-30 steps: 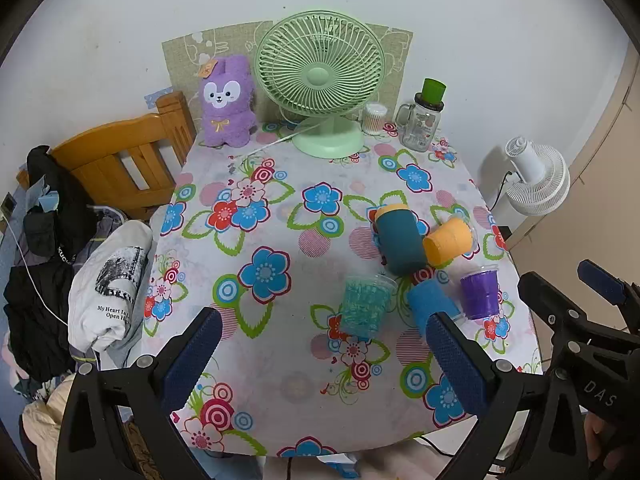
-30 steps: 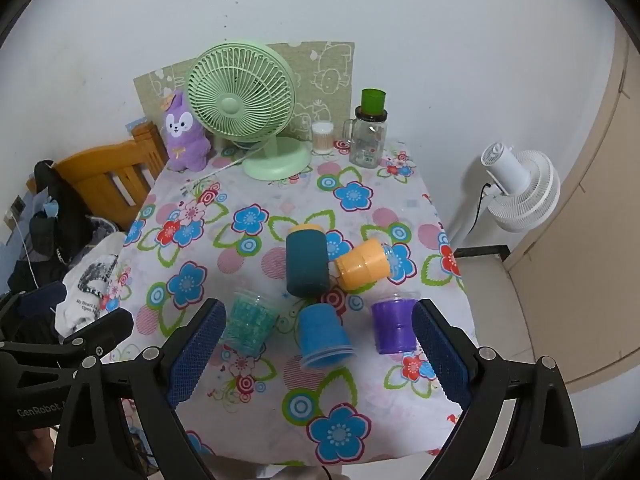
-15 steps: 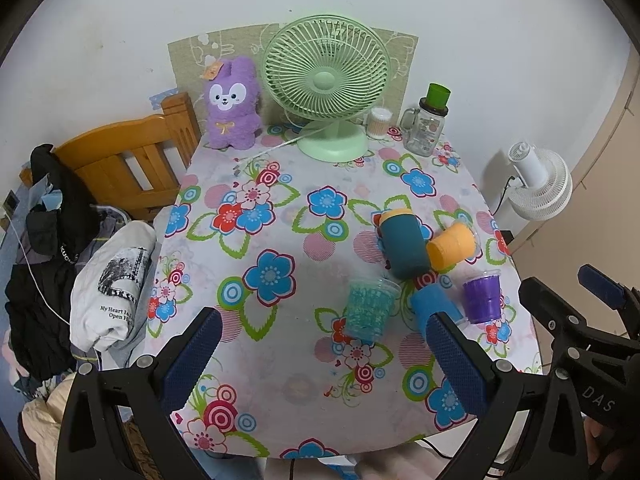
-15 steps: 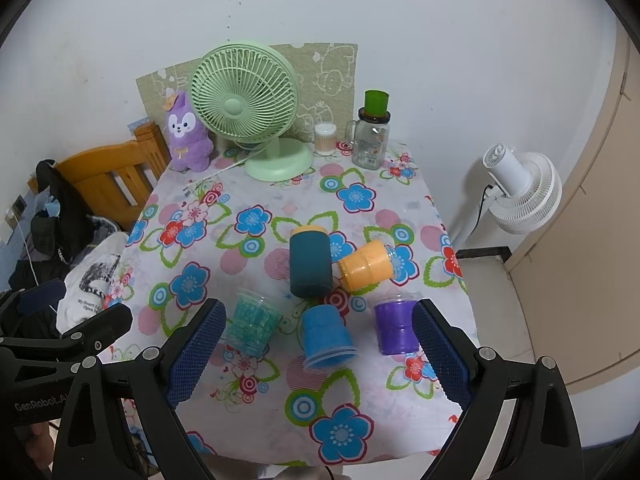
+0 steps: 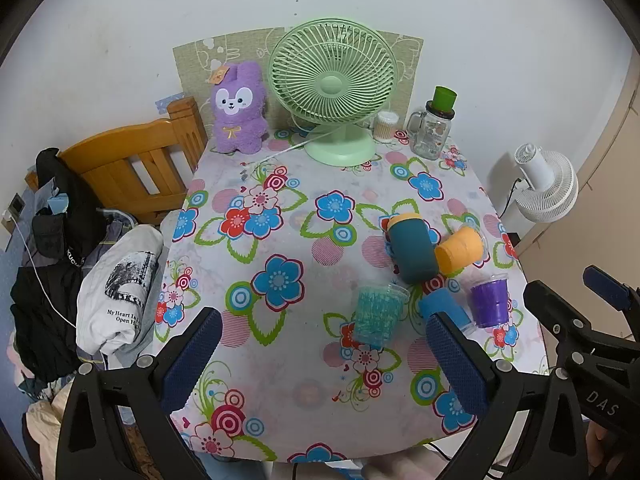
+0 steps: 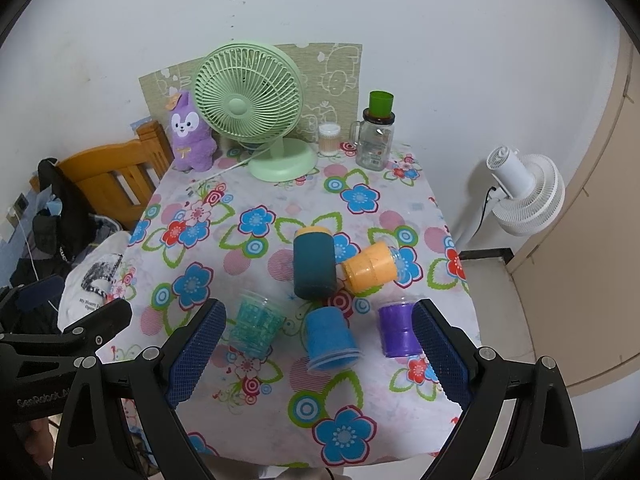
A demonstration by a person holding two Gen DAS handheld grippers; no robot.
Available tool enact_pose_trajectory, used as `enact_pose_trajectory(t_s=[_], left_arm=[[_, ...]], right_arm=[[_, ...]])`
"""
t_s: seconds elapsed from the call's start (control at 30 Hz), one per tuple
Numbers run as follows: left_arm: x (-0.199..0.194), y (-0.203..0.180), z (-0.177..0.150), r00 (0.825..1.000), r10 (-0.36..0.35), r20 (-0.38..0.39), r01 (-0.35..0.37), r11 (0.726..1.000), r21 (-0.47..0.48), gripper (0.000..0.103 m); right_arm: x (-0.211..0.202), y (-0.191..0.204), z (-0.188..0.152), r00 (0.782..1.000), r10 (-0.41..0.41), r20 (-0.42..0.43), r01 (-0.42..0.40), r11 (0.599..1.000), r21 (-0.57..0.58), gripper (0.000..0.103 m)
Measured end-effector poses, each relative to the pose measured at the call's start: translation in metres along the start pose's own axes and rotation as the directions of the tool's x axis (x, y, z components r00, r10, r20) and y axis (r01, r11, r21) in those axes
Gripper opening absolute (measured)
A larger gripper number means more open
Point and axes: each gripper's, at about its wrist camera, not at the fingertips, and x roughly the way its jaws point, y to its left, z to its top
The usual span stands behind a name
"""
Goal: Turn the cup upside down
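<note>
On the near right of the floral table (image 6: pixel 256 240), five cups are clustered: teal cup (image 6: pixel 256 326), dark cup (image 6: pixel 314 264), blue cup (image 6: pixel 330 338), orange cup (image 6: pixel 370 268), purple cup (image 6: pixel 398 330). Left gripper (image 5: pixel 324 360) and right gripper (image 6: pixel 320 356) are held wide open, empty.

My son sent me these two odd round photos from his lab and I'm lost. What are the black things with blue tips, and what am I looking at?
Those are hand-held claws, one in each of a person's hands; no robot arm is involved. Each photo comes from a wide-angle camera on one claw, looking along its two blue-padded fingers. The left claw and right claw are both open and hold nothing. Below is a table with a flowered cloth. On it are five cups: a teal cup, blue cup, purple cup, orange cup lying on its side, and a dark teal cup. Behind them stand a green fan, a purple plush toy and a glass jar.
</note>
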Motion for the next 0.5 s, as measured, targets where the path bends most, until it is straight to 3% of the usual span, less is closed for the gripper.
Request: enact_pose_trajectory(t_s=[0.5], left_arm=[[0.0001,0.0003,-0.0005,1.0,-0.001,0.0,0.001,1.0,0.0,0.103]], right_arm=[[0.0039,-0.0007,0.0003,1.0,-0.002,-0.008,0.002,1.0,-0.002,0.096]])
